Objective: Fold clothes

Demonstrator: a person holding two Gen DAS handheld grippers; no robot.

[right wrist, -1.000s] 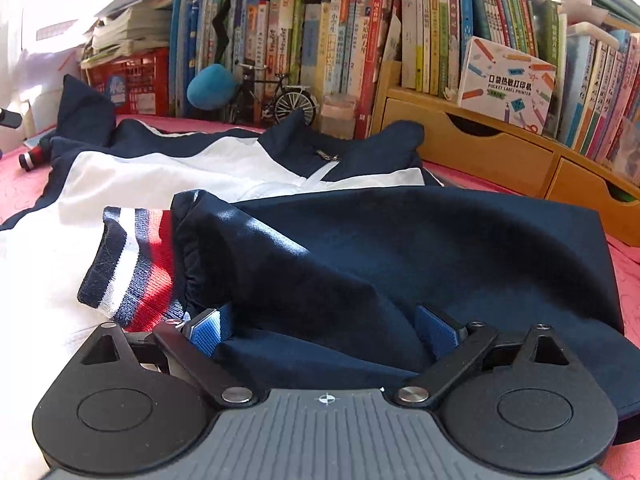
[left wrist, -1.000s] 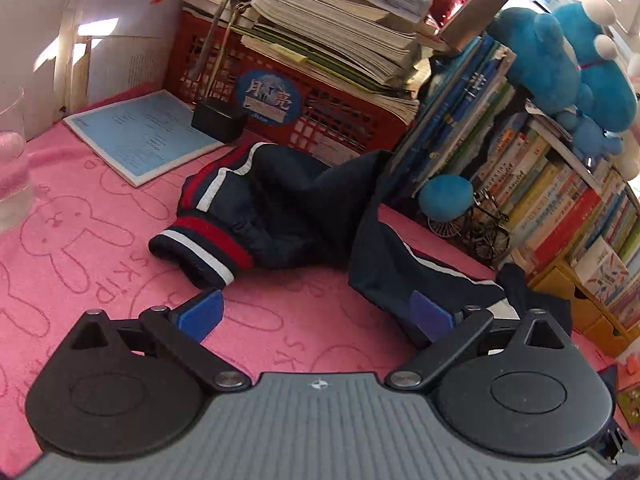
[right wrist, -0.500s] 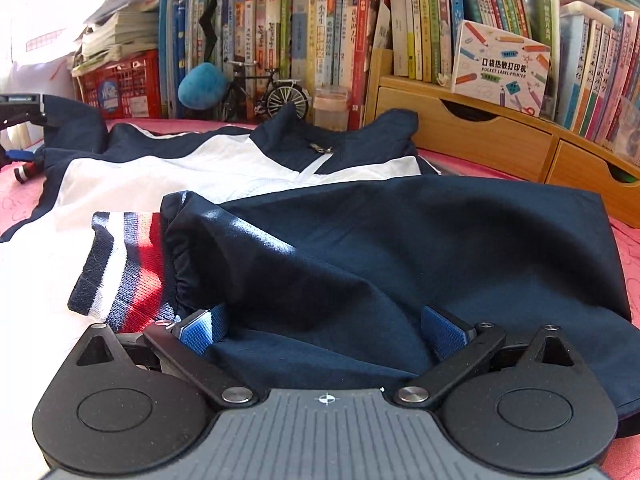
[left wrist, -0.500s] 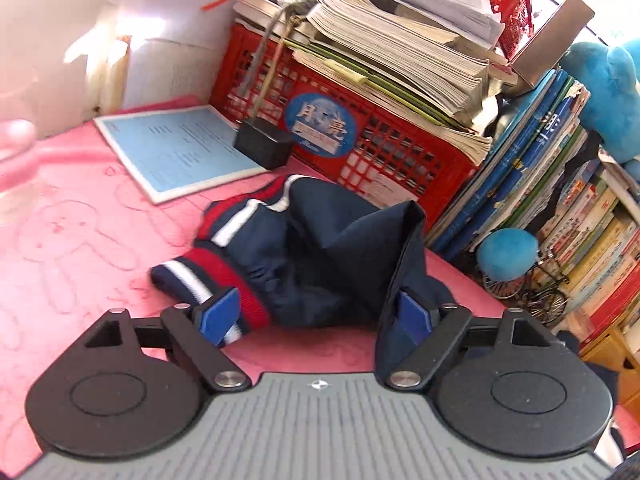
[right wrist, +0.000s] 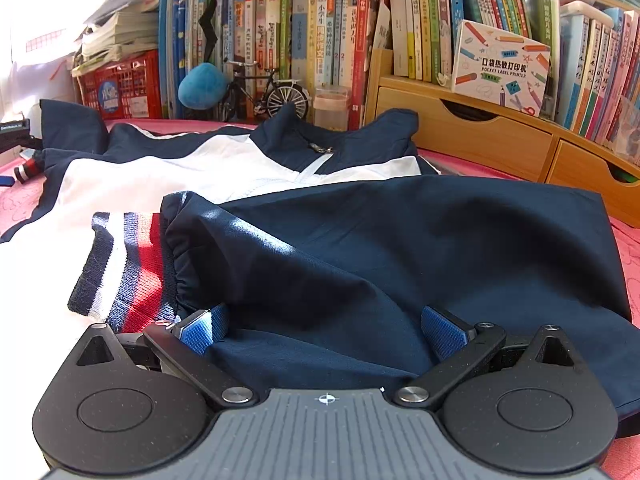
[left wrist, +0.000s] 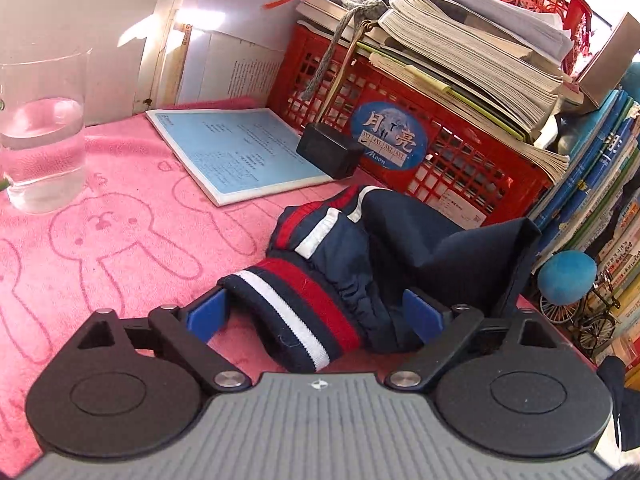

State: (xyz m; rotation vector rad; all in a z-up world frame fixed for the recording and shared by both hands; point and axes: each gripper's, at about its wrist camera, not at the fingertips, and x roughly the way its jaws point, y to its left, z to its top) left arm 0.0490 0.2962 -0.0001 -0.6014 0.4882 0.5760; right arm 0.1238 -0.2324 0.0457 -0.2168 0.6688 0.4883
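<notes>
Nearest, the left gripper (left wrist: 316, 314) straddles the striped cuff (left wrist: 298, 308) of the navy jacket's sleeve; its jaws have just been closing, the left blue pad touches the cuff's edge, and the right pad sits against gathered navy cloth, though whether they truly pinch is hard to tell, since the gripper body hides the cuff's near end. Beyond that cuff the sleeve (left wrist: 420, 248) bunches on the pink towel (left wrist: 120, 248), with a blue booklet (left wrist: 236, 154) and a red crate (left wrist: 440, 140) farther back and a water glass (left wrist: 42, 132) off to the cuff's left. On the other side, the right gripper (right wrist: 324, 326) stands open over the jacket (right wrist: 400, 248), both pads resting on folded navy fabric without squeezing it; its body covers the hem below. Past it lies a second striped cuff (right wrist: 124, 264), then the white chest panel and zipped collar, then the bookshelf (right wrist: 460, 132). Brightness washes out the jacket's near left part.
</notes>
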